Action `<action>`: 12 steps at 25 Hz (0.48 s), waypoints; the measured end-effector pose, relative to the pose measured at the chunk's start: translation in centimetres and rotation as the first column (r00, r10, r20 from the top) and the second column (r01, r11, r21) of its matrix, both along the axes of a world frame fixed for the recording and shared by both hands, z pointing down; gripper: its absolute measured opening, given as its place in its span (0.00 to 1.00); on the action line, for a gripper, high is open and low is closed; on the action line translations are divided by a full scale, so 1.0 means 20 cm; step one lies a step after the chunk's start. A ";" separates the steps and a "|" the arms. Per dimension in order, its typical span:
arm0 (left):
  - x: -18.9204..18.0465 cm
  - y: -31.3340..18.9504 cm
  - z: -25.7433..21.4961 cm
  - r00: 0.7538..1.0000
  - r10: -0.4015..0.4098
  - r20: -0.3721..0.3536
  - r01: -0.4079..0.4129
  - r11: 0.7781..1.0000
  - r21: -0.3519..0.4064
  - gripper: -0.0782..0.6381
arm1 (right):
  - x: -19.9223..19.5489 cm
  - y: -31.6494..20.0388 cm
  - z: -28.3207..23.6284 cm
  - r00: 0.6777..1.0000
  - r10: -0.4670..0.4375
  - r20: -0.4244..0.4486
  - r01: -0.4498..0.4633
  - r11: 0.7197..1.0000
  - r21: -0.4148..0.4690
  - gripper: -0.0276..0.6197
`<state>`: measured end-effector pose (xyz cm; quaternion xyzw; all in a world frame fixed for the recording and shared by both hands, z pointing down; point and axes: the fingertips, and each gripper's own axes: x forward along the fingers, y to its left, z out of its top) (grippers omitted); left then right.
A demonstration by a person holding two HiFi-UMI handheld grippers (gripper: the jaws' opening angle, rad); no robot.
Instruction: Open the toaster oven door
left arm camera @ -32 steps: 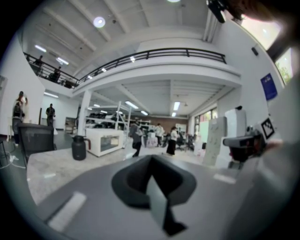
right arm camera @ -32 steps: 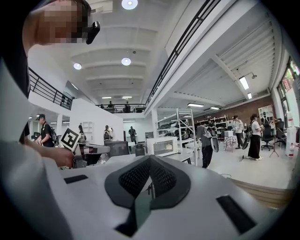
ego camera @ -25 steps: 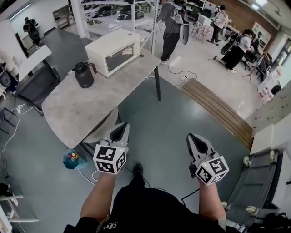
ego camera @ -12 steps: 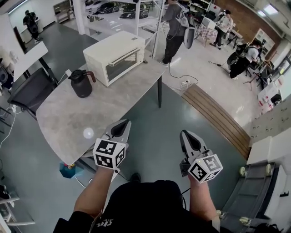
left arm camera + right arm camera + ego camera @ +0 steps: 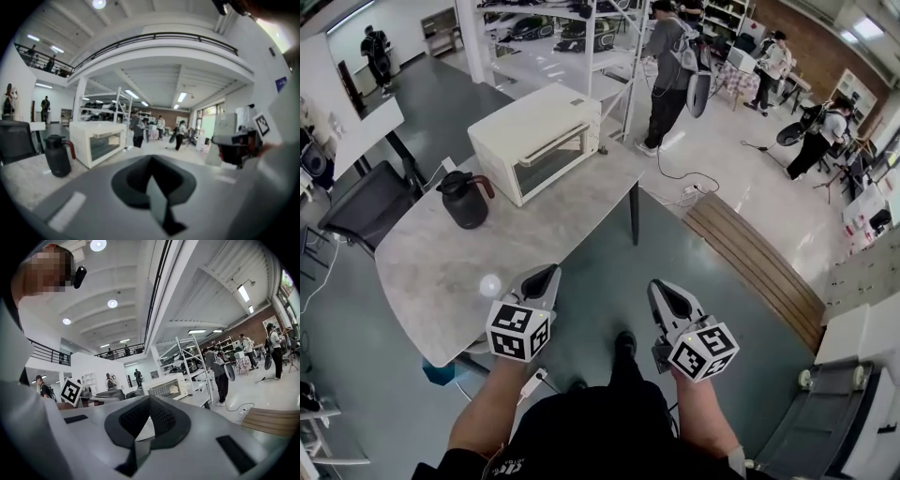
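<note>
A cream toaster oven [image 5: 537,141] stands at the far end of the marble table [image 5: 441,281], its glass door shut; it also shows as the toaster oven [image 5: 97,142] and the toaster oven [image 5: 166,386] in the gripper views. My left gripper [image 5: 541,277] hovers over the table's near corner, shut and empty. My right gripper [image 5: 660,292] is off the table's edge above the floor, shut too, holding nothing. Both are well short of the oven.
A black jug [image 5: 464,198] stands on the table left of the oven. A dark office chair [image 5: 361,208] sits at the table's left. Metal shelving [image 5: 581,37] rises behind the oven. Several people [image 5: 668,66] stand on the floor beyond. A wooden strip [image 5: 755,253] lies to the right.
I have walked closer to the table: oven and jug sit lower and larger in the head view. Both grippers have drifted inward and forward, still shut.
</note>
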<state>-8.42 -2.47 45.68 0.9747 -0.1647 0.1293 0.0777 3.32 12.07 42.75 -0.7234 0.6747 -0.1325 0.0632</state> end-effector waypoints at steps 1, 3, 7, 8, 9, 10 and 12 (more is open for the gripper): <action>0.04 -0.04 0.01 1.000 -0.021 0.000 0.021 1.000 -0.004 0.12 | 0.06 -0.04 0.01 1.000 -0.009 0.004 0.009 1.000 0.001 0.03; 0.15 -0.12 0.01 0.998 -0.056 -0.007 0.056 0.998 -0.009 0.12 | 0.20 -0.11 0.01 1.000 -0.028 0.004 0.028 1.000 0.002 0.03; 0.38 -0.25 -0.02 0.994 -0.113 -0.013 0.112 0.993 -0.027 0.12 | 0.49 -0.28 0.00 0.997 -0.076 0.007 0.076 0.997 -0.014 0.03; 0.43 -0.27 -0.04 0.992 -0.126 -0.013 0.126 0.992 -0.026 0.12 | 0.56 -0.32 -0.01 0.996 -0.093 0.008 0.093 0.996 -0.012 0.03; 0.49 -0.29 -0.07 0.990 -0.141 -0.014 0.141 0.990 -0.023 0.12 | 0.63 -0.36 -0.03 0.994 -0.112 0.009 0.112 0.994 -0.010 0.03; 0.54 -0.32 -0.09 0.987 -0.157 -0.018 0.157 0.987 -0.022 0.12 | 0.69 -0.40 -0.04 0.991 -0.133 0.009 0.133 0.991 -0.008 0.03; 0.63 -0.35 -0.13 0.982 -0.187 -0.033 0.186 0.982 -0.034 0.12 | 0.78 -0.47 -0.05 0.984 -0.177 0.010 0.177 0.984 -0.014 0.03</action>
